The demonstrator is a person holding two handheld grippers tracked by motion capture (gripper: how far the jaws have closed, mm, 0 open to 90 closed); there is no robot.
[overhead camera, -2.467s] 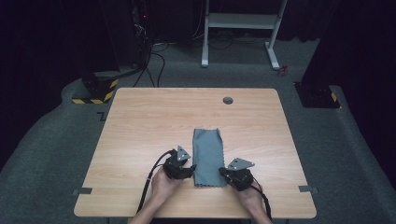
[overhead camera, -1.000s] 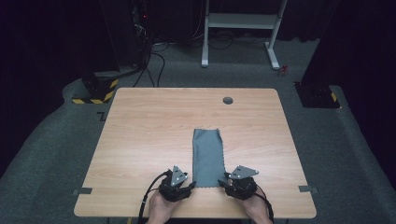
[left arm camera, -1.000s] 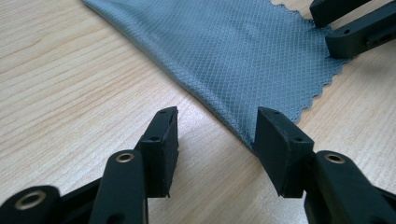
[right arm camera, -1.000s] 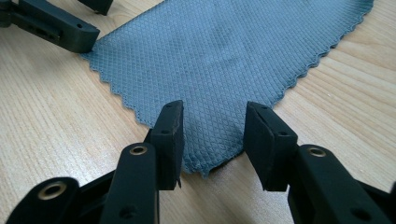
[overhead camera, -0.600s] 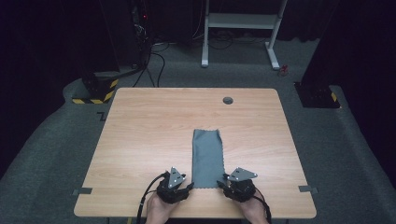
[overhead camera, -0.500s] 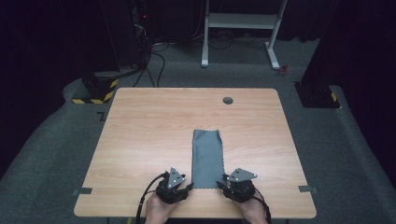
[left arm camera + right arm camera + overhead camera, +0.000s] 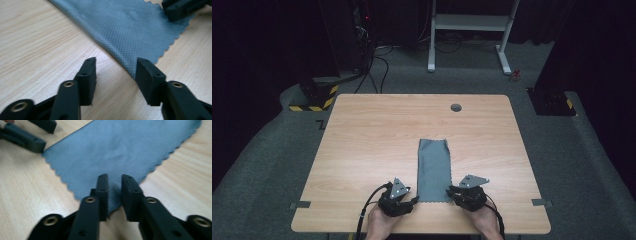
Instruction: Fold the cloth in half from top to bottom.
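Observation:
A grey cloth (image 7: 434,169) lies flat as a long narrow strip on the wooden table (image 7: 362,130), its zigzag-cut short edge toward me. My left gripper (image 7: 413,201) rests at the near left corner of the cloth (image 7: 135,37). In the left gripper view this gripper (image 7: 116,72) is open wide, with the corner just beside its right jaw. My right gripper (image 7: 452,191) sits at the near right corner. In the right gripper view that gripper (image 7: 115,192) has a narrow gap between its jaws, and the corner of the cloth (image 7: 120,152) lies in the gap.
A round cable hole (image 7: 456,107) sits near the table's far edge. Tape marks (image 7: 300,204) stick to the near corners. Beyond the table stand a white desk frame (image 7: 469,22) and a yellow-black striped base (image 7: 314,95) on dark carpet.
Since 2.5 s ago both grippers and the cloth's near edge have moved toward the table's near edge. Over the last second the hands have barely shifted.

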